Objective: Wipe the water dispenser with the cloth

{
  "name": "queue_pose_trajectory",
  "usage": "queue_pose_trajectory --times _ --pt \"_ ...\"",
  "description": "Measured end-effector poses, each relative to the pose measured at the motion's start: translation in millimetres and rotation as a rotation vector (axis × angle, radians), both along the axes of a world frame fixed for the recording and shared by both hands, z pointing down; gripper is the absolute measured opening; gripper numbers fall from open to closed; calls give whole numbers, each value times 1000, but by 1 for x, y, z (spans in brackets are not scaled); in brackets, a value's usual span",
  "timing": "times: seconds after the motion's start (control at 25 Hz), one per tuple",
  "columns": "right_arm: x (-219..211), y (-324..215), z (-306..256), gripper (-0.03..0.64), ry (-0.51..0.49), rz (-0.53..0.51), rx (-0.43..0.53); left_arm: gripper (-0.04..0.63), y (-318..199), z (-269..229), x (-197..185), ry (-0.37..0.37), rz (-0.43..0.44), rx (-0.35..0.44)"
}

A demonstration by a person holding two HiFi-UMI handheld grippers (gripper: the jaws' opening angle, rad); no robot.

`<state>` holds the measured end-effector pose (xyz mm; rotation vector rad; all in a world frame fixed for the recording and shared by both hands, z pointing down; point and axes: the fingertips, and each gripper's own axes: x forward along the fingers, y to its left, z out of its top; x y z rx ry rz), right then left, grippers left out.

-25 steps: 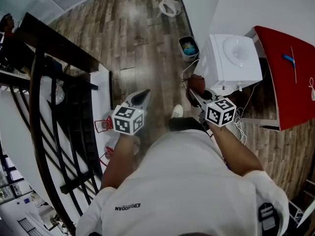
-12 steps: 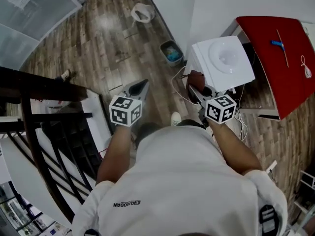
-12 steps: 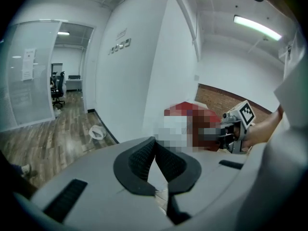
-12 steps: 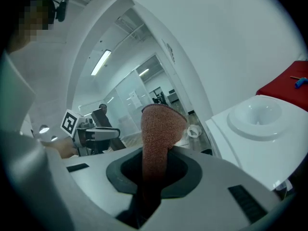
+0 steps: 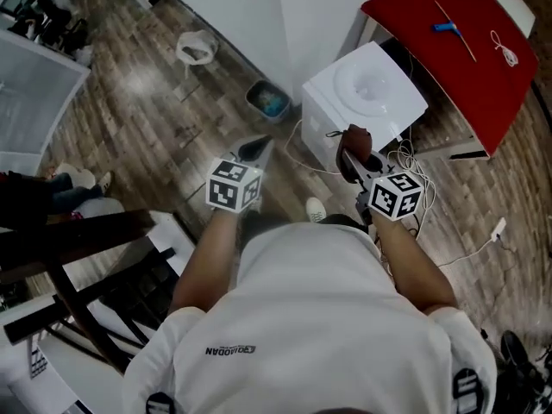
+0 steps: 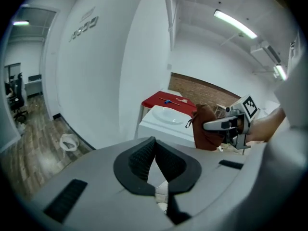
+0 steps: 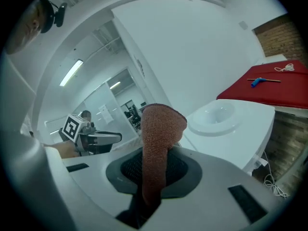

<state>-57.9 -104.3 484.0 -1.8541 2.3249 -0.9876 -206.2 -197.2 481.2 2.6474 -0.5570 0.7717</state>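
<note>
The white water dispenser [image 5: 366, 97] stands against the wall, its round top recess bare; it also shows in the left gripper view [image 6: 166, 121] and the right gripper view [image 7: 231, 124]. A brown cloth [image 5: 354, 143] sticks up from my right gripper [image 5: 349, 158], which is shut on it just in front of the dispenser's near side. The cloth [image 7: 159, 138] rises between the pads of that gripper [image 7: 154, 170]. My left gripper [image 5: 256, 149] hangs over the floor left of the dispenser, shut with nothing in it [image 6: 155, 150].
A red table [image 5: 457, 50] behind the dispenser carries a blue tool [image 5: 445, 27] and a white cord [image 5: 503, 50]. A small bin [image 5: 266, 99] and a white bag [image 5: 197, 48] sit by the wall. Cables [image 5: 414, 188] lie on the wood floor. Dark railing [image 5: 86, 257] at left.
The view has swung, so the dispenser and red table sit higher and further left. Both grippers keep their pose; the right one still holds the cloth near the dispenser.
</note>
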Motion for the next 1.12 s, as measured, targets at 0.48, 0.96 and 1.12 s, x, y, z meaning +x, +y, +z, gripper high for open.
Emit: queue_pose_trajectory --times 0.48,0.96,1.12 --pt "-19 -75 5 54 -36 381 -20 -11 -63 15 1 6 346 -19" --pt "-22 -175 34 54 -103 558 -22 -11 -73 39 -13 -38 533 -12" --pt "-12 -171 41 54 -81 583 -38 -11 -68 42 -14 -25 538 -37"
